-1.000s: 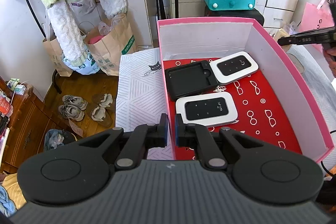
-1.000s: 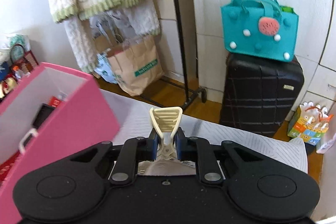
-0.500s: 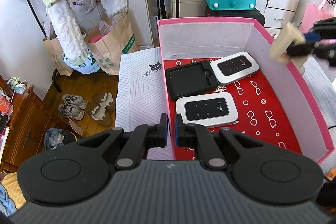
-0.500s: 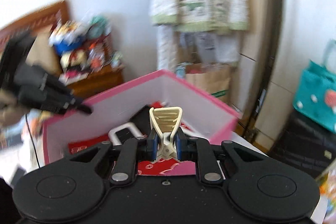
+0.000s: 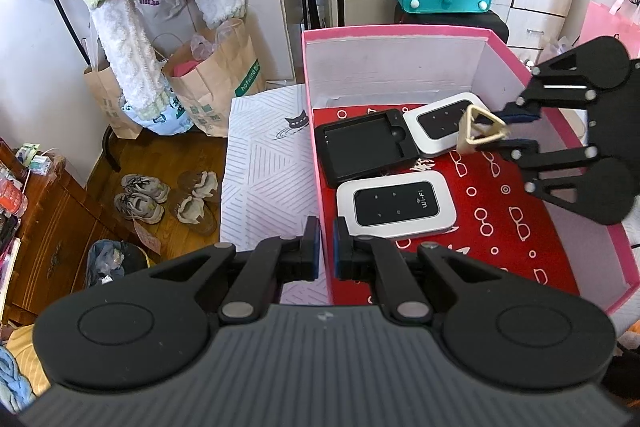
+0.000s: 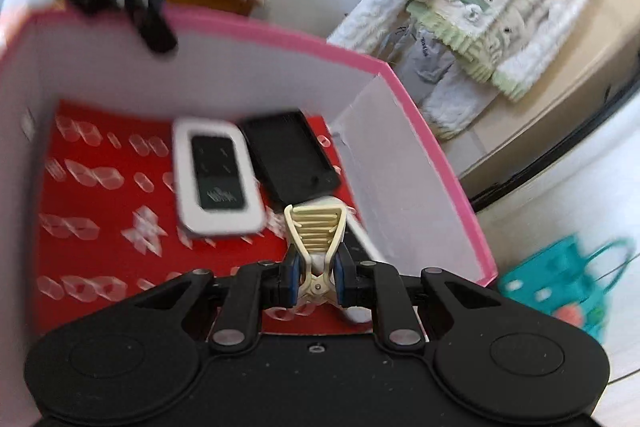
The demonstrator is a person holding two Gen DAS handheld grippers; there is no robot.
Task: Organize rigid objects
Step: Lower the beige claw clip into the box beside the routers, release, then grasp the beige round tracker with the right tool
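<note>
Cream plastic clip (image 6: 316, 241) sits pinched between the fingers of the right gripper (image 6: 316, 277), its ribbed end projecting beyond the fingertips, held above the red floor inside the pink box (image 5: 400, 33). Ahead of those fingers lie a white router (image 6: 216, 175) and a black case (image 6: 290, 157). A second router (image 5: 438, 125) lies under the clip. Left gripper (image 5: 326, 251) is nearly closed, its fingers astride the box's wall; contact cannot be confirmed.
</note>
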